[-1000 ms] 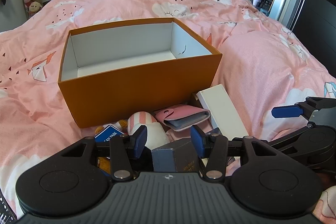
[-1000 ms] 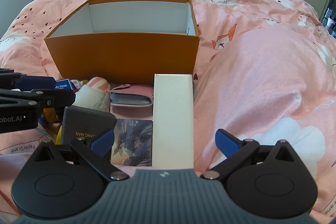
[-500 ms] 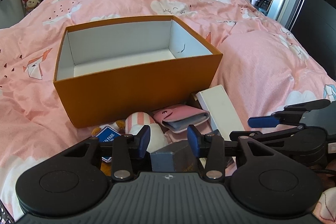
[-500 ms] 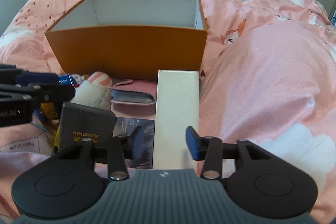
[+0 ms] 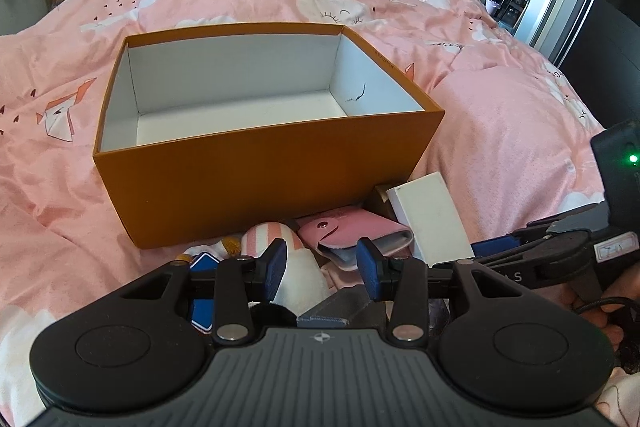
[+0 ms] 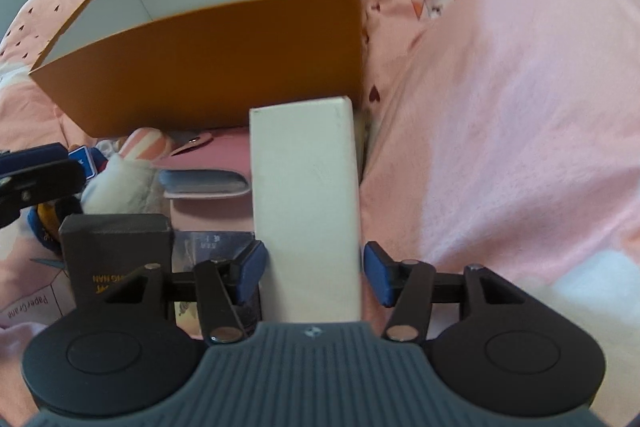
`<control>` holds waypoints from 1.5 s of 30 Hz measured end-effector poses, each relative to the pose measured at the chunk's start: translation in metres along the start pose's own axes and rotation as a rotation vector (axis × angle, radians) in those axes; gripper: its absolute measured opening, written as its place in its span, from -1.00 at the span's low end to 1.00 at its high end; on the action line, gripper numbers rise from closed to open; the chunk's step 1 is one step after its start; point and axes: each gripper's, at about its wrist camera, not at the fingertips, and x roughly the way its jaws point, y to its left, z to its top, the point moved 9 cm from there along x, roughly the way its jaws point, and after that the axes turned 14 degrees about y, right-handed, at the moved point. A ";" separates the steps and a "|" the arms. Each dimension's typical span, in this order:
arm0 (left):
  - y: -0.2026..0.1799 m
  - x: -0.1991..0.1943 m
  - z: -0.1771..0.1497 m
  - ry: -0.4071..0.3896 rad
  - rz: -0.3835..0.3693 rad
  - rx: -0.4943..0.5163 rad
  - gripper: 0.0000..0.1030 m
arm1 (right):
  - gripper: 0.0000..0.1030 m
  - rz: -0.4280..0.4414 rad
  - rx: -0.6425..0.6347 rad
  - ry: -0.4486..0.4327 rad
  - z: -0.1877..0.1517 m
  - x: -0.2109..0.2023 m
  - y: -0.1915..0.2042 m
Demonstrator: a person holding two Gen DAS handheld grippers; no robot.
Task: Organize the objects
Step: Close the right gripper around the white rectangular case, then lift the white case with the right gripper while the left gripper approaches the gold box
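An empty orange box (image 5: 260,179) with a white inside stands on the pink bed. A pile of small items lies in front of it. My left gripper (image 5: 322,269) is shut on the top of a dark grey box (image 5: 332,307), which stands upright in the right wrist view (image 6: 116,251). A long white box (image 6: 304,195) lies between the fingers of my right gripper (image 6: 314,277). Its jaws are opening and the pads stand just off the box's sides. The right gripper (image 5: 520,255) reaches in from the right in the left wrist view.
In the pile are a pink snap wallet (image 5: 360,231), a pink-striped white plush (image 5: 264,239), a blue card (image 5: 204,267) and a picture card (image 6: 208,243). The pink duvet (image 6: 500,127) bulges up to the right of the boxes. A door and mirrored wardrobe stand beyond the bed.
The right gripper dropped closer over the white box, its wide jaws closing in beside it, then easing apart. The left jaws narrowed onto the dark box, which now stands more upright.
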 end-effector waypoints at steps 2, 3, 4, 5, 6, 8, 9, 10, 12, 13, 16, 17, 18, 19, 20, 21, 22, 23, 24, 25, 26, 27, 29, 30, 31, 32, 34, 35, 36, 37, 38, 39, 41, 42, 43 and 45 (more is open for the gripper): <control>0.001 0.003 0.001 0.007 -0.004 -0.004 -0.06 | 0.16 0.017 0.008 0.010 0.002 0.005 -0.002; 0.001 0.005 0.001 0.011 -0.006 -0.005 -0.06 | 0.24 0.028 0.012 0.013 0.003 0.007 -0.003; 0.001 0.006 0.002 0.015 -0.007 -0.006 -0.06 | 0.26 0.045 0.020 0.017 0.004 0.010 -0.005; 0.001 0.008 0.002 0.019 -0.008 -0.005 -0.06 | 0.26 0.065 0.033 0.024 0.005 0.014 -0.007; 0.001 0.009 0.001 0.022 -0.008 -0.004 -0.06 | 0.26 0.085 0.049 0.029 0.006 0.016 -0.008; 0.001 0.010 0.001 0.027 -0.009 -0.003 -0.06 | 0.23 0.109 0.063 0.028 0.006 0.019 -0.010; 0.001 0.011 0.001 0.029 -0.009 -0.004 -0.06 | 0.11 0.126 0.064 0.021 0.005 0.018 -0.009; 0.001 0.010 0.001 0.030 -0.010 -0.005 -0.06 | 0.08 0.125 0.066 0.013 0.005 0.017 -0.009; 0.001 0.010 0.000 0.031 -0.009 -0.005 -0.06 | -0.01 0.100 0.051 -0.007 0.003 0.012 -0.006; 0.001 0.009 0.000 0.029 -0.008 -0.005 -0.06 | -0.11 0.085 0.040 -0.022 0.002 0.007 -0.004; 0.001 0.008 0.000 0.025 -0.007 -0.002 -0.06 | -0.36 0.048 -0.005 -0.074 0.001 -0.010 0.003; 0.000 0.008 0.000 0.024 -0.006 -0.001 -0.06 | -0.36 0.044 -0.022 -0.083 0.000 -0.015 0.006; 0.000 0.008 0.000 0.023 -0.006 0.001 -0.06 | -0.36 0.034 -0.038 -0.088 0.000 -0.018 0.009; 0.000 0.007 0.000 0.022 -0.006 0.002 -0.07 | -0.36 0.029 -0.056 -0.092 -0.001 -0.020 0.013; -0.001 0.007 -0.001 0.020 -0.006 0.003 -0.07 | -0.36 0.026 -0.073 -0.094 -0.003 -0.022 0.018; 0.000 0.006 -0.001 0.017 -0.006 0.001 -0.07 | -0.36 0.018 -0.088 -0.099 -0.005 -0.024 0.021; 0.001 0.005 0.000 0.015 -0.007 -0.003 -0.07 | -0.36 0.002 -0.108 -0.105 -0.006 -0.026 0.025; 0.002 0.005 0.000 0.015 -0.008 -0.008 -0.07 | -0.36 -0.019 -0.125 -0.112 -0.007 -0.027 0.027; 0.002 0.005 0.000 0.017 -0.010 -0.013 -0.07 | -0.37 -0.034 -0.134 -0.114 -0.009 -0.026 0.028; 0.002 0.006 0.000 0.019 -0.012 -0.015 -0.08 | -0.37 -0.039 -0.136 -0.109 -0.008 -0.025 0.027; 0.002 0.007 0.000 0.022 -0.014 -0.014 -0.09 | -0.38 -0.031 -0.124 -0.099 -0.006 -0.023 0.024; 0.002 0.007 0.000 0.024 -0.016 -0.012 -0.09 | -0.38 -0.019 -0.105 -0.091 -0.005 -0.022 0.021; 0.002 0.007 0.001 0.024 -0.020 -0.011 -0.09 | -0.39 -0.002 -0.076 -0.091 -0.003 -0.023 0.015; 0.001 0.006 0.002 0.024 -0.023 -0.009 -0.09 | -0.39 -0.003 -0.073 -0.100 -0.003 -0.026 0.013; 0.001 0.006 0.003 0.024 -0.028 -0.006 -0.09 | -0.39 -0.006 -0.072 -0.114 -0.002 -0.032 0.011; 0.000 0.006 0.004 0.022 -0.034 0.002 -0.10 | -0.39 -0.016 -0.066 -0.131 -0.001 -0.039 0.006; -0.007 0.005 0.010 0.014 -0.042 0.039 -0.10 | -0.39 -0.054 -0.050 -0.168 0.003 -0.052 -0.005; -0.012 0.005 0.013 0.013 -0.051 0.060 -0.10 | -0.40 -0.079 -0.043 -0.187 0.004 -0.058 -0.011; -0.017 0.005 0.017 0.014 -0.062 0.078 -0.10 | -0.40 -0.105 -0.035 -0.204 0.006 -0.063 -0.017; -0.022 0.006 0.021 0.018 -0.071 0.094 -0.10 | -0.40 -0.127 -0.025 -0.217 0.007 -0.066 -0.023; -0.028 0.008 0.024 0.021 -0.077 0.111 -0.10 | -0.40 -0.143 -0.011 -0.224 0.007 -0.068 -0.029; -0.034 0.011 0.029 0.027 -0.079 0.127 -0.10 | -0.40 -0.149 0.005 -0.227 0.007 -0.069 -0.035; -0.046 0.020 0.036 0.051 -0.060 0.151 -0.07 | -0.40 -0.126 0.040 -0.222 0.007 -0.065 -0.047; -0.052 0.025 0.040 0.065 -0.050 0.168 -0.02 | -0.40 -0.109 0.054 -0.219 0.007 -0.062 -0.050; -0.058 0.030 0.044 0.080 -0.041 0.179 0.02 | -0.40 -0.099 0.065 -0.216 0.006 -0.060 -0.052; -0.068 0.042 0.049 0.105 -0.033 0.173 0.03 | -0.40 -0.089 0.078 -0.214 0.006 -0.056 -0.056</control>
